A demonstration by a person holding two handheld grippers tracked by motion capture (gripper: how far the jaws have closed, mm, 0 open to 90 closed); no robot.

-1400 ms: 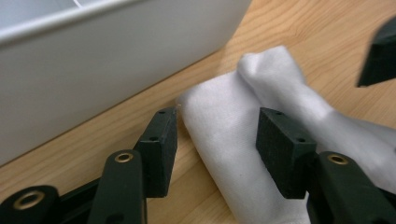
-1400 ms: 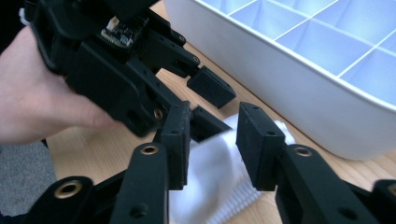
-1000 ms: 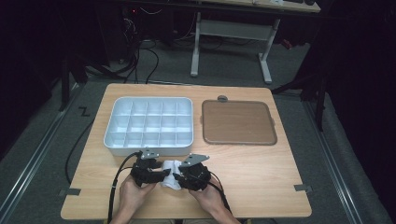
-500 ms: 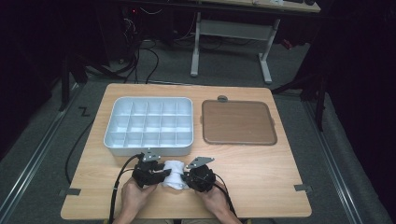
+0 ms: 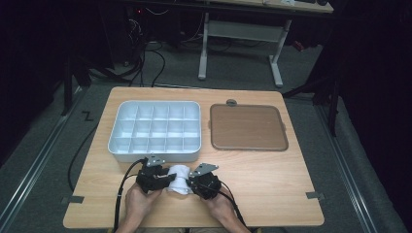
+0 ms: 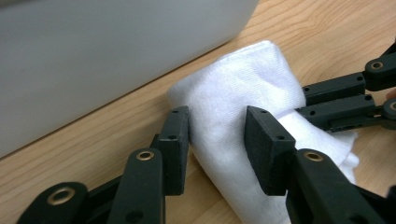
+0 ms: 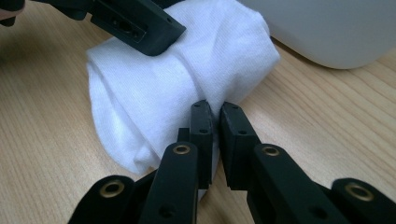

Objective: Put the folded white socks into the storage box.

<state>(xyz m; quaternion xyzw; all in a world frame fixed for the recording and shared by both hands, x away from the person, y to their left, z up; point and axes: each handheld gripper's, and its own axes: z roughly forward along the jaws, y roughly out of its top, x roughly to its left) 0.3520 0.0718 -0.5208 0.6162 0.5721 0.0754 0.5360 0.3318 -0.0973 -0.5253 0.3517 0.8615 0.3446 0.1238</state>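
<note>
We take the compartment tray [image 5: 155, 130] as our landmark. The wooden table [image 5: 272, 174] carries it at the left of centre; the table's near edge is cut off at the bottom of the high view, along with the person's forearms. In both gripper views only a blurred stretch of the tray's pale outer wall [image 6: 93, 65] appears, and its compartments are out of sight there. A brown flat lid or mat [image 5: 247, 127] lies just right of the tray, apart from it; we cannot tell its material. A small grey round item [image 5: 231, 102] sits at its far edge, too small to identify.

The white rolled cloth [image 5: 178, 178] lies on the table just in front of the tray's near wall, between the two grippers. Its underside and far end are hidden.

The left gripper [image 6: 217, 135] has its jaws set on either side of the roll, pads pressing into the fabric. The right gripper [image 7: 215, 122] has its jaws nearly pressed together and has just been closing; they pinch a thin fold of the cloth at its edge.

We find no readable writing, brand or label anywhere.
</note>
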